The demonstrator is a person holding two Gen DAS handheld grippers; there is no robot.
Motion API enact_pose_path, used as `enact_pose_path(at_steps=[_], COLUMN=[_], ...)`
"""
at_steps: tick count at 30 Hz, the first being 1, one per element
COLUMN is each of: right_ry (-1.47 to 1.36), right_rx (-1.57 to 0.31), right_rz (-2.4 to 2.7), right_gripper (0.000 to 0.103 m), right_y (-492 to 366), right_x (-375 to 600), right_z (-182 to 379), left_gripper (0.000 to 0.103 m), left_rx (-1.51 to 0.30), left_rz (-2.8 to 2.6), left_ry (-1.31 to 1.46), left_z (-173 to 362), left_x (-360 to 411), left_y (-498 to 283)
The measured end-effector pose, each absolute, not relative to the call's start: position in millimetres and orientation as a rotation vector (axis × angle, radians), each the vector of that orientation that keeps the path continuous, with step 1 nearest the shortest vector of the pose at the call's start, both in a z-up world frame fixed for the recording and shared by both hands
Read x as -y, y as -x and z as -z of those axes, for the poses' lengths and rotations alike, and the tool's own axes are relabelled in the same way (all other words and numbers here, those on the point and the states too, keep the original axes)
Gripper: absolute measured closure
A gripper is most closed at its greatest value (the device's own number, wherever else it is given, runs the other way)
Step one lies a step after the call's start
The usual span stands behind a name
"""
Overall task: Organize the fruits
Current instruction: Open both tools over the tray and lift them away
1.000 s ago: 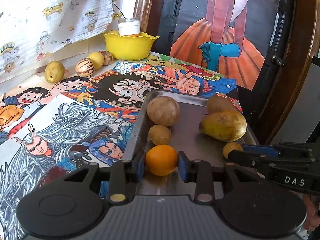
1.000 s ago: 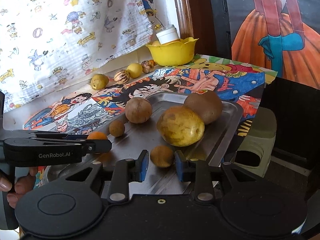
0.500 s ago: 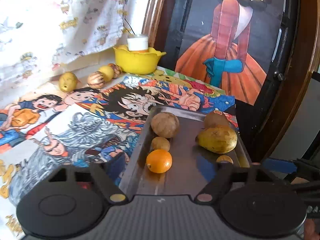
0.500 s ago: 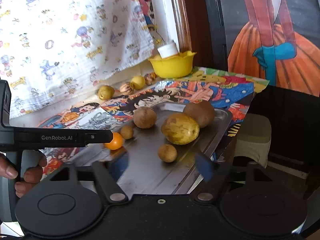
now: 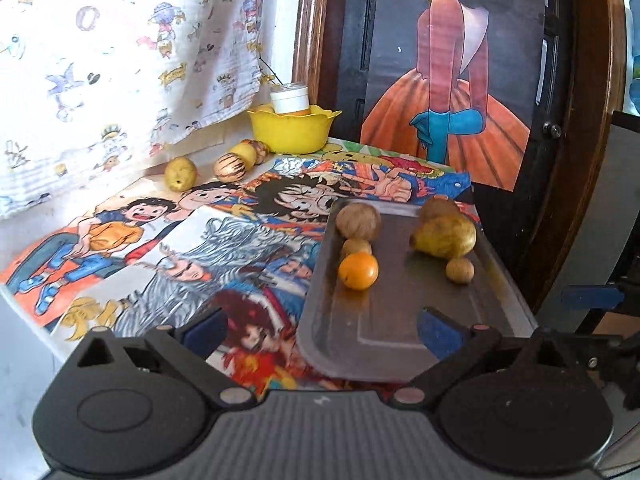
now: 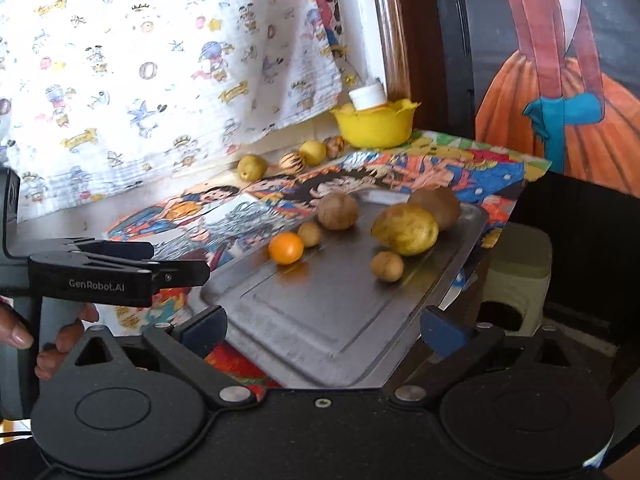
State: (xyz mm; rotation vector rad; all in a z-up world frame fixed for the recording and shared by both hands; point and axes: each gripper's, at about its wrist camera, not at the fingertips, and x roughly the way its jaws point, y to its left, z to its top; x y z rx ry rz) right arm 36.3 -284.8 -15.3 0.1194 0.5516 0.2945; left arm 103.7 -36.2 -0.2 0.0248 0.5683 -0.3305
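A metal tray (image 5: 400, 332) (image 6: 320, 320) lies on the table's right end and holds several fruits. An orange fruit (image 5: 358, 271) (image 6: 285, 248) rests at its left side, in front of two brown fruits (image 5: 357, 222). On the right sits a big yellow-green fruit (image 5: 446, 236) (image 6: 405, 229), with a small brown fruit (image 5: 460, 270) (image 6: 386, 266) in front of it. My left gripper (image 5: 322, 330) hangs over the tray's near end, jaws opening, nothing between them. My right gripper (image 6: 325, 328) is likewise opening and empty, back from the small brown fruit.
A yellow bowl (image 5: 292, 132) with a white-lidded jar (image 5: 290, 98) stands at the back by the wall. Beside it lie several loose fruits (image 5: 181, 174). A comic-print cover (image 5: 180, 248) spreads over the table. A pale stool (image 6: 516, 264) stands past the table's right edge.
Both grippers have opened and drawn back from the tray. The left let go of the orange fruit, the right of the small brown fruit; both fruits stay on the tray.
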Motion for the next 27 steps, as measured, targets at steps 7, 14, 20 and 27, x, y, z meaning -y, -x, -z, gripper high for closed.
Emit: enact_pose_path(at_steps=[7,14,20,27], right_ry=[-0.120,-0.096,-0.080,-0.102], right_rx=[-0.606,-0.654,-0.692,-0.729], right_rz=[-0.344,-0.372,-0.379,-0.430], right_gripper=[0.001,0.001,0.001,0.001], right_y=[-23,-20,-27,-43], right_x=[275,262,245,225], right_z=[12,5,-6,-27], left_gripper=[0.000,0.000,0.000,0.000], left_rx=[-0.552,-0.569,-0.603,-0.639], left_rz=[0.340,0.364,0.331,0.252], left_ry=[-0.112,-0.191,-0.222,-0.250], left_z=[0,-5,-5,-13], left_x=[25,14,-2,-28], left_y=[-83,-72,-75,-92])
